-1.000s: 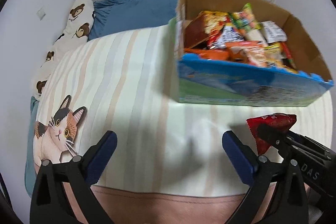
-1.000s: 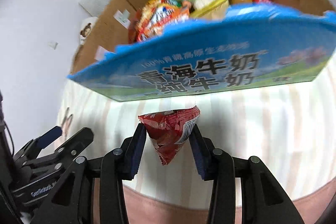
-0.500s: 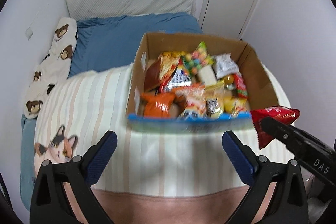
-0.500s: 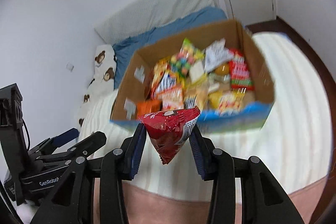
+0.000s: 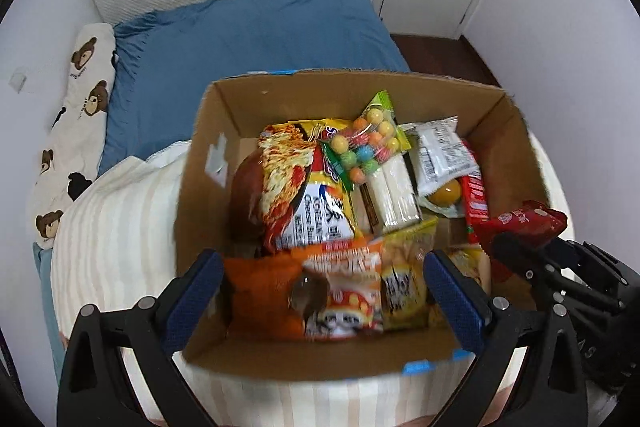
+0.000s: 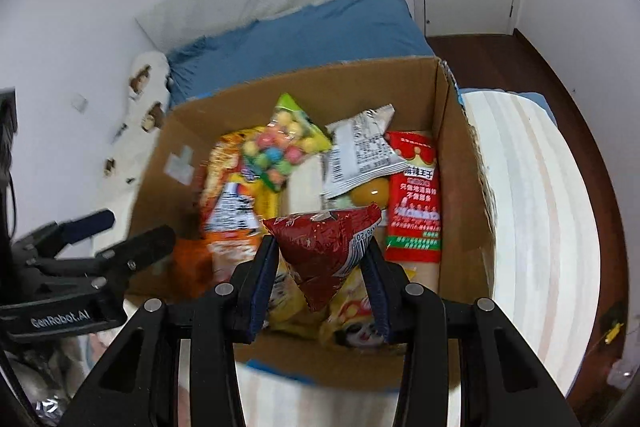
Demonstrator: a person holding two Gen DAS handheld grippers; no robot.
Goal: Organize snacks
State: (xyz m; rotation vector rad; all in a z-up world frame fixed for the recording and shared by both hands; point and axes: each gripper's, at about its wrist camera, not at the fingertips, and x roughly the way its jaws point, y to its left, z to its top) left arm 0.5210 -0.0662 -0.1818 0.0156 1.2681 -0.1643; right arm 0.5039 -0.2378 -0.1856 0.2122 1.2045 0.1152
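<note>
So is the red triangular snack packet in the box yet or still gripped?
Gripped: the right gripper pinches the red packet above the cardboard box.

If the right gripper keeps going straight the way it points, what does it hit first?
Probably the snacks heaped at the near end of the cardboard box: the right gripper, shut on a red packet, points down at the yellow packets right beyond it. Depth is uncertain.

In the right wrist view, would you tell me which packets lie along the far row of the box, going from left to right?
Noodle packet → gumball bag → white packet → tall red packet, all in the cardboard box.
</note>
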